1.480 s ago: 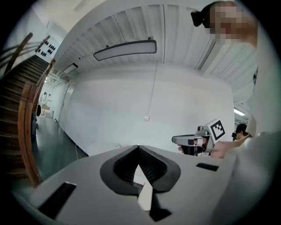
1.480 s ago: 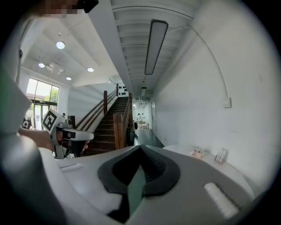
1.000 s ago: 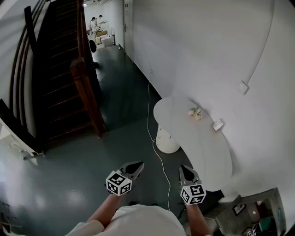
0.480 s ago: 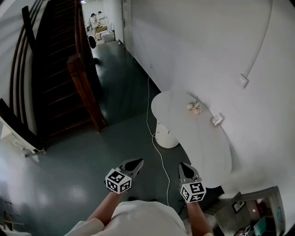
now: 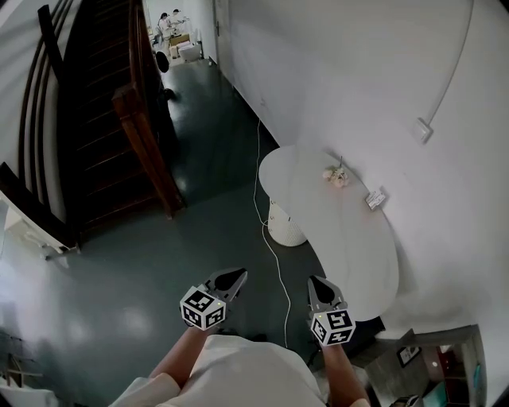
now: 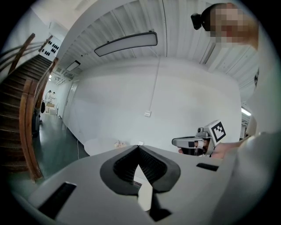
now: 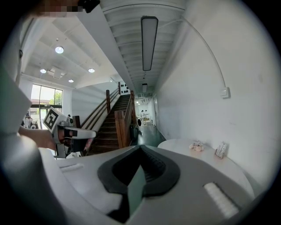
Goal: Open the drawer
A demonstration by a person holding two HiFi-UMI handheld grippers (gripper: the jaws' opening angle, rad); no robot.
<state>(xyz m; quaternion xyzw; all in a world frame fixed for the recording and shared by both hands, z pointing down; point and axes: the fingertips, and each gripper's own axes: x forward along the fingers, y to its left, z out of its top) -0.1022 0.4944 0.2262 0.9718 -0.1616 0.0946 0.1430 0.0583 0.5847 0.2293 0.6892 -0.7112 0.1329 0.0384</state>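
- Seen from the head, a person stands in a hallway with a dark green floor [image 5: 119,278] and holds a gripper in each hand, low in the picture.
- The left gripper [image 5: 232,276] points ahead over the floor. Its own view shows the two jaws closed tip to tip with nothing between them.
- The right gripper [image 5: 316,282] is level with the left one, a little apart from it. Its jaws also meet at the tips, and it holds nothing.
- A white oval table [image 5: 350,238] stands along the white wall [image 5: 358,71] to the right, just ahead of the right gripper.
- On the table, a small bunch of flowers [image 5: 336,176] lies near the wall, and a small card stand [image 5: 375,198] is just beside it.
- A white cable [image 5: 266,238] runs along the floor past the table's round white base [image 5: 285,226].
- A dark wooden staircase [image 5: 103,119] rises on the left.
- People [image 5: 171,20] stand at the far end of the hallway, too small to make out.
- A dark piece of furniture [image 5: 421,358] sits at the bottom right corner, past the table's near end and well apart from both grippers. Whether it holds the drawer cannot be told.
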